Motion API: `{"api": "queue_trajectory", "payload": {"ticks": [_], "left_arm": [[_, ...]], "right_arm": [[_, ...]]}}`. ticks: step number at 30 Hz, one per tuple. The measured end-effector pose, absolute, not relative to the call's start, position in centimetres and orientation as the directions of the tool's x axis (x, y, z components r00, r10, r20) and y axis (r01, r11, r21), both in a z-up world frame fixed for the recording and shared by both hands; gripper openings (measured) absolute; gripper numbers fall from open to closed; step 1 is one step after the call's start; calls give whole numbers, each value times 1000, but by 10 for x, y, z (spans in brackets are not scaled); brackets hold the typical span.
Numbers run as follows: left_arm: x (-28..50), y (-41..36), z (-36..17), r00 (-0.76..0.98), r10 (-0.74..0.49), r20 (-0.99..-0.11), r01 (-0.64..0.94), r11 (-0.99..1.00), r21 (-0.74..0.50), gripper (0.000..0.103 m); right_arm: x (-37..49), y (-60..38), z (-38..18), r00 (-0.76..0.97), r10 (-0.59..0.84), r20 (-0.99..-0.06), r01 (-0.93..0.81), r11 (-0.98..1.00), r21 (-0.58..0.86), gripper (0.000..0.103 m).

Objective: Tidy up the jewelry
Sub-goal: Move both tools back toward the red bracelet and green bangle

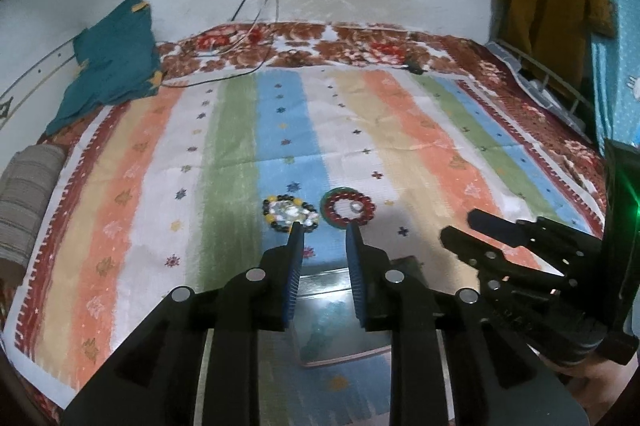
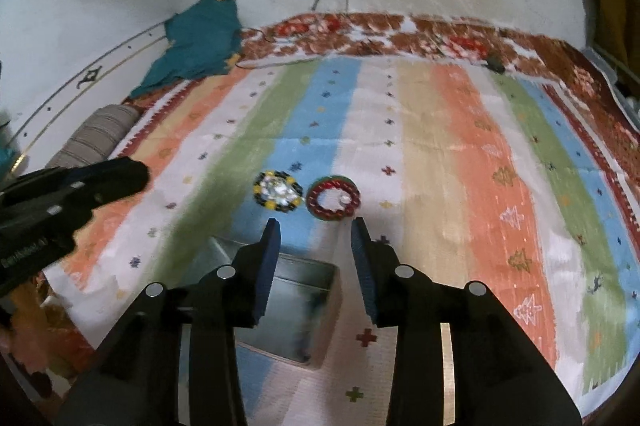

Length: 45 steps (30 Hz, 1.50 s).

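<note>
On the striped cloth (image 1: pixel 224 130), near its front edge, my left gripper (image 1: pixel 323 232) and right gripper (image 2: pixel 316 226) hang spread and empty over the open metal tin (image 2: pixel 304 306), presumably ready for the black-and-yellow beaded ring (image 1: pixel 289 212) and red beaded ring (image 1: pixel 347 212) lying side by side beyond.

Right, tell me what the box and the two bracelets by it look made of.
Box: probably thin metal; grey walls with a dull, streaky shine. Black and yellow bracelet: looks like glossy beads, glass or plastic, hard to tell. Red bracelet: round dark red beads on a green ring, perhaps plastic.
</note>
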<state>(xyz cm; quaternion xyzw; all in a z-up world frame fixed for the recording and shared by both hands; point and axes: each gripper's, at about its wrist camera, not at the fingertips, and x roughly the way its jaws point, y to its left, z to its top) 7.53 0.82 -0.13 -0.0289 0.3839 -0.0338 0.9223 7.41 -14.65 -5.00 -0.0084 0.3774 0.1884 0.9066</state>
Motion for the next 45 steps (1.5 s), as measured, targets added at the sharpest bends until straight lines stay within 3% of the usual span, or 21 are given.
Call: {"api": "queue_trajectory", "payload": {"ticks": [15, 22, 26, 45], "left_arm": [[121, 36, -22, 636, 4, -772, -72, 996, -54, 42], [146, 41, -35, 597, 13, -802, -83, 996, -45, 46], [152, 39, -34, 598, 7, -801, -76, 996, -48, 54], [200, 38, -70, 525, 56, -850, -78, 997, 17, 57]], "right_arm": [[117, -155, -69, 615, 274, -740, -283, 952, 117, 53], [130, -155, -70, 614, 275, -740, -272, 954, 128, 60], [136, -154, -74, 604, 272, -749, -271, 954, 128, 65], [172, -144, -98, 564, 248, -788, -269, 957, 109, 71]]}}
